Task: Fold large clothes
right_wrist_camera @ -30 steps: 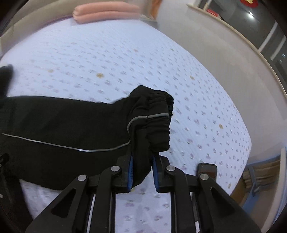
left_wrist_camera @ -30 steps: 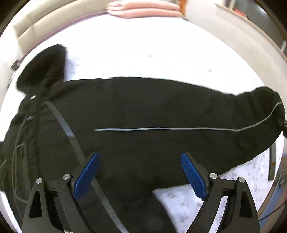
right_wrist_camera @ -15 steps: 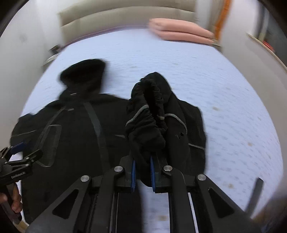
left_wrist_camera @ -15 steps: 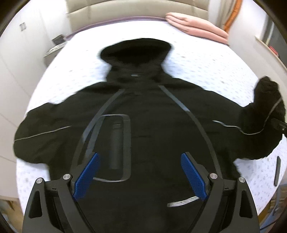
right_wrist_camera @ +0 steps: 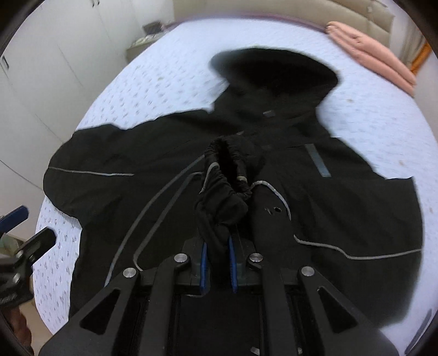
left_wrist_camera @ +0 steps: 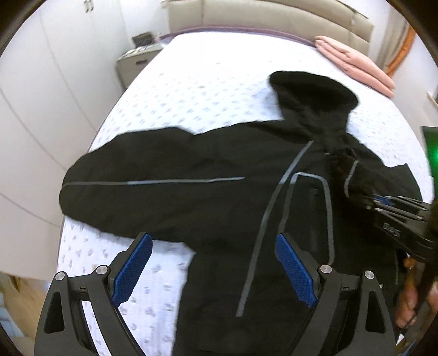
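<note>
A black hooded jacket [left_wrist_camera: 219, 197] with grey reflective stripes lies spread on the bed, hood toward the headboard. It also fills the right wrist view [right_wrist_camera: 314, 191]. My right gripper [right_wrist_camera: 217, 263] is shut on the elastic cuff of the right sleeve [right_wrist_camera: 227, 191] and holds it over the jacket's chest. It shows in the left wrist view at the right [left_wrist_camera: 383, 202]. My left gripper [left_wrist_camera: 213, 269] is open and empty above the jacket's lower left side. The left sleeve [left_wrist_camera: 131, 189] lies stretched out to the left.
The bed sheet [left_wrist_camera: 208, 90] is white with small purple dots. Folded pink bedding [left_wrist_camera: 356, 63] lies by the beige headboard [left_wrist_camera: 273, 13]. A nightstand [left_wrist_camera: 137, 57] stands left of the bed beside white wardrobe doors [left_wrist_camera: 41, 109]. The bed's left edge drops off near my left gripper.
My right gripper has carried the right sleeve cuff leftward over the jacket's chest, folding the sleeve in. My left gripper has swung left toward the left sleeve, staying open.
</note>
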Motion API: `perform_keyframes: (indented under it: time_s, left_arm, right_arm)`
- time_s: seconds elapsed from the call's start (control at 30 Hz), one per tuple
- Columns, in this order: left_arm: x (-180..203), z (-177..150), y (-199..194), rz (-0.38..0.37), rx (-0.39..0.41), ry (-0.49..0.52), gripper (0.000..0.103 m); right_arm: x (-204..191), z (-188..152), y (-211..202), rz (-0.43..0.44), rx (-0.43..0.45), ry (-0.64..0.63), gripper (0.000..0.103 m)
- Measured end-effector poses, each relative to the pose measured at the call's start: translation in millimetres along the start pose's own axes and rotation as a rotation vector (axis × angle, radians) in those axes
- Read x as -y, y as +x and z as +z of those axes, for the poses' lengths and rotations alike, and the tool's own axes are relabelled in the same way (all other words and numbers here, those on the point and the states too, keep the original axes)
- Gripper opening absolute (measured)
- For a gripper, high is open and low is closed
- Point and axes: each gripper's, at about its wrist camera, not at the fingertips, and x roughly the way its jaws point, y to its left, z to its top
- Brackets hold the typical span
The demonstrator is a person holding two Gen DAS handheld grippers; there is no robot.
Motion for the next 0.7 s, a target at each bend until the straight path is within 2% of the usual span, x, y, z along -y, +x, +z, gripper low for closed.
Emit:
perform_keyframes:
  time_s: [0.17,0.27,0.37,0.4,0.47,0.57,0.63,0.7]
  left_arm:
    - [-29,-5,25,0.000,-0.040,-0.032,0.092]
    - [-37,-5,38,-0.011,-0.056,-0.036,0.092]
    - [-38,-3,46,-0.022,-0.061,-0.030,0.092]
    - [-37,-2,47,-0.028,-0.061,-0.029,0.092]
    - [-33,3,50,-0.047,-0.058,-0.022,0.092]
    - [-22,13,52,-0.096,-0.049,-0.009,0.092]
    - [-10,21,52,-0.153,-0.040,0.012,0.092]
    - [5,28,55,-0.212,-0.035,0.038,0.092]
  right_arm:
    - [-31,8,59,0.006,-0.093,-0.014,0.018]
    - [-38,9,85,0.018,-0.185,0.013,0.029]
    - [-36,9,90,0.079,-0.206,0.027,0.042]
    - [-35,9,87,0.105,-0.212,0.027,0.049]
    - [-33,7,68,0.181,-0.212,0.023,0.049]
    - [-16,2,26,0.224,-0.159,0.032,0.049]
    - [11,-5,-4,0.188,-0.094,0.074,0.049]
    - [48,-16,-17,0.074,-0.070,0.139,0.050]
